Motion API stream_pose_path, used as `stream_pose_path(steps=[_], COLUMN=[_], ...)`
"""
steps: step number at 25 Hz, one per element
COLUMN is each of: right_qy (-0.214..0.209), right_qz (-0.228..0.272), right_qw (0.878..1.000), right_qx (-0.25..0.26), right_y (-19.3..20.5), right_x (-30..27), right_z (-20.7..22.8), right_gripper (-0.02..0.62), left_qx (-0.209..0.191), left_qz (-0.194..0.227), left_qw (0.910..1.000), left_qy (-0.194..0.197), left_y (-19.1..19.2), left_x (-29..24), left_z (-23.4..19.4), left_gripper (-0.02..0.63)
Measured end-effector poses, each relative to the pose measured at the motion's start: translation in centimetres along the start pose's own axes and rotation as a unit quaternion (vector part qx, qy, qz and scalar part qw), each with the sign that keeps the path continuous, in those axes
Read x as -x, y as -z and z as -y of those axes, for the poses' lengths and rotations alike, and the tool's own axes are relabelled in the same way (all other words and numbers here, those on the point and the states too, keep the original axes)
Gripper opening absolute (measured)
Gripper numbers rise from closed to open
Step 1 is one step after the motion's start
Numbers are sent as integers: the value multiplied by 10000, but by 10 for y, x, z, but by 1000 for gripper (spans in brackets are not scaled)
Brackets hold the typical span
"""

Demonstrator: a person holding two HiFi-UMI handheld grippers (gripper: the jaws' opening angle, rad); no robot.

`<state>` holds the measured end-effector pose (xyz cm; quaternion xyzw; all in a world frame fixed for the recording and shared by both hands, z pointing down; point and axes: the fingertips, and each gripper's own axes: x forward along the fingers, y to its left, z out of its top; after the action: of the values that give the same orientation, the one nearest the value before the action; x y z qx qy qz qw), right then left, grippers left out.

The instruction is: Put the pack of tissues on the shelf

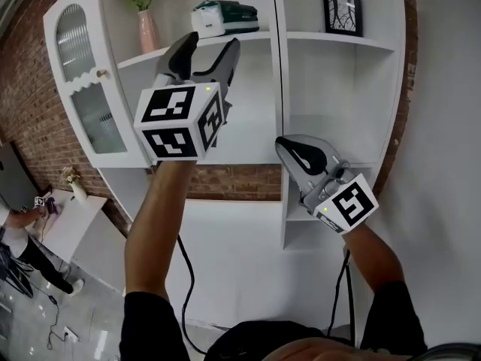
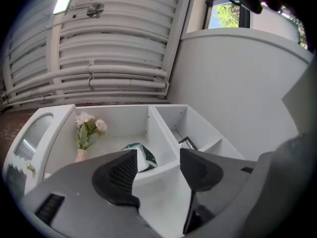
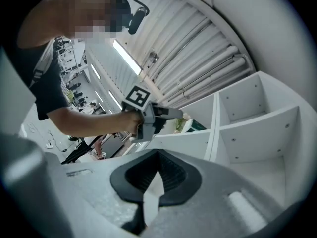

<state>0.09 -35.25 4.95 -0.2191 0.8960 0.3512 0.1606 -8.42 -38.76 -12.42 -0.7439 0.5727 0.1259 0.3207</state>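
Note:
The pack of tissues (image 1: 224, 17), white and dark green, lies on the upper left shelf (image 1: 143, 57) of the white shelf unit. My left gripper (image 1: 210, 47) is raised just below and in front of that shelf, open, with nothing between its fingers. In the left gripper view the pack (image 2: 143, 157) shows beyond the left gripper (image 2: 158, 170), apart from it. My right gripper (image 1: 284, 147) hangs lower, in front of the middle divider, shut and empty. In the right gripper view the pads of the right gripper (image 3: 158, 165) meet, and the left gripper (image 3: 168, 114) points at the pack (image 3: 194, 125).
A pink vase of flowers (image 1: 146, 27) stands left of the pack on the same shelf. A framed picture (image 1: 342, 12) is on the upper right shelf. A glass-fronted cabinet door (image 1: 83, 89) flanks the unit on the left, against a brick wall (image 1: 30, 66). A person (image 1: 15, 235) stands at the far lower left.

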Motion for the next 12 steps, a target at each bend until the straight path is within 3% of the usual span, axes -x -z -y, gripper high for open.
stream_pose_path(steps=[8, 12], right_qy=[297, 354], right_qz=[45, 35], right_qw=[9991, 9986], right_qx=[-290, -395], right_y=[-4, 0], right_x=[0, 0], right_z=[-4, -13], right_gripper=[2, 2], left_qx=[529, 809], left_qz=[122, 69], left_qw=[9973, 9945], left_qy=[497, 661], left_y=[45, 66], left_x=[62, 93], left_z=[39, 51], left_gripper=[84, 20])
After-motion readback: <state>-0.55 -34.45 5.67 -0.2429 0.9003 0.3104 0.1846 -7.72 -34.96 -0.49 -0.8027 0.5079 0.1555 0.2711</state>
